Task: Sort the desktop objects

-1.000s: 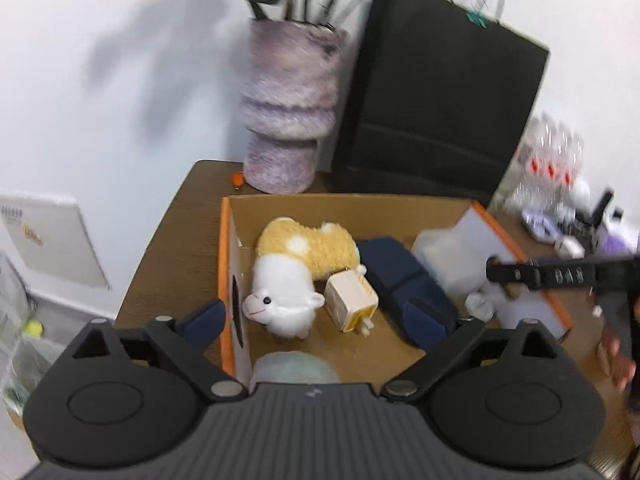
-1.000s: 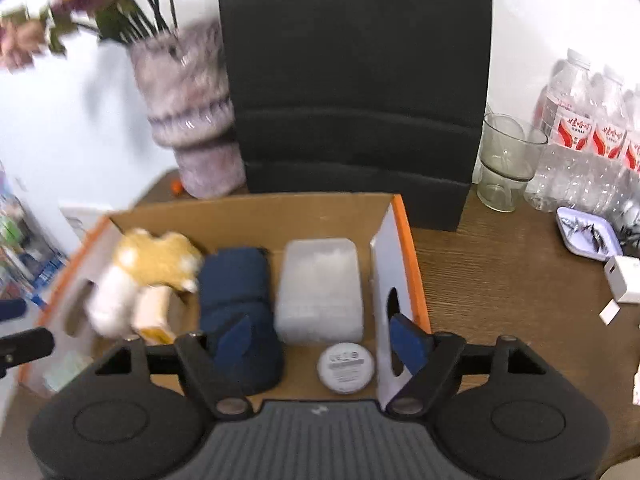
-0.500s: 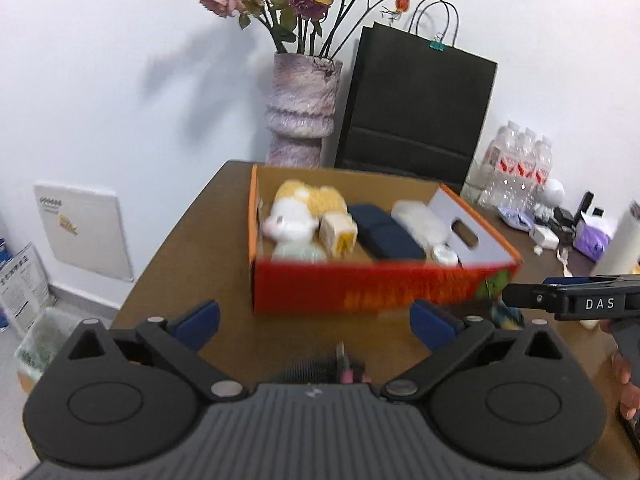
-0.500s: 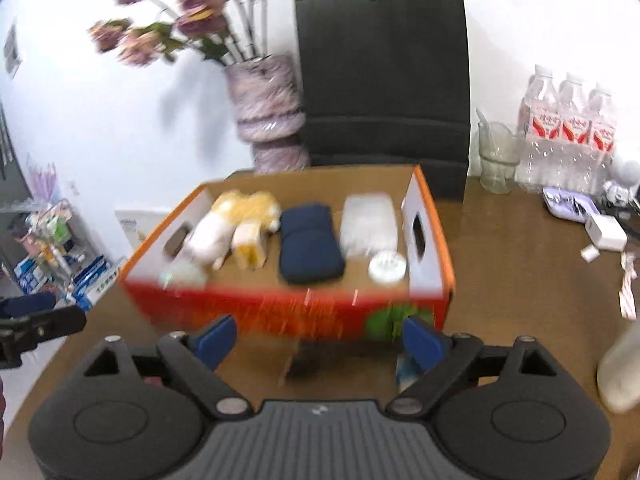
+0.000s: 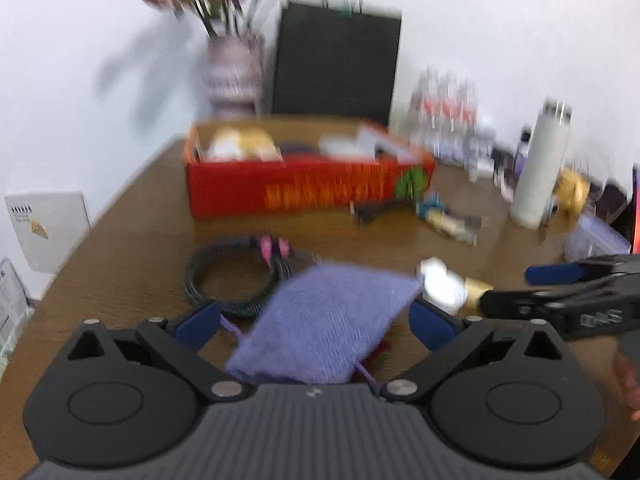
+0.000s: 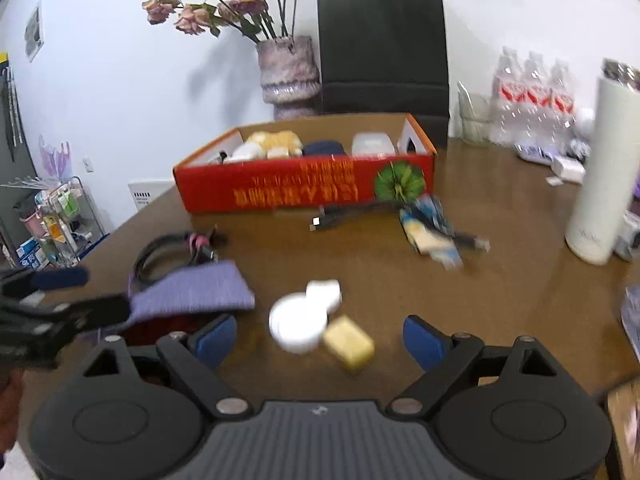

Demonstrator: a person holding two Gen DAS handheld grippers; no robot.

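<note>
A red cardboard box (image 5: pixel 308 190) (image 6: pixel 304 188) stands at the far side of the brown table, holding a plush toy, a dark blue case and a white block. My left gripper (image 5: pixel 316 322) is open, low over a purple knitted pouch (image 5: pixel 326 322) (image 6: pixel 192 294). My right gripper (image 6: pixel 318 338) is open above a white round container (image 6: pixel 298 322) and a yellow block (image 6: pixel 348 342). A coiled black cable (image 5: pixel 232 280) (image 6: pixel 168 250) lies left of the pouch.
A black USB cable (image 6: pixel 344 216) and a blue-yellow packet (image 6: pixel 430 234) lie in front of the box. A tall white flask (image 6: pixel 600 176) stands right. A vase (image 6: pixel 290 76), black paper bag (image 6: pixel 382 48) and water bottles (image 6: pixel 532 100) line the wall.
Both grippers have pulled back from over the box and dropped toward the near table. The pouch, coiled cable, white container and yellow block have come into view.
</note>
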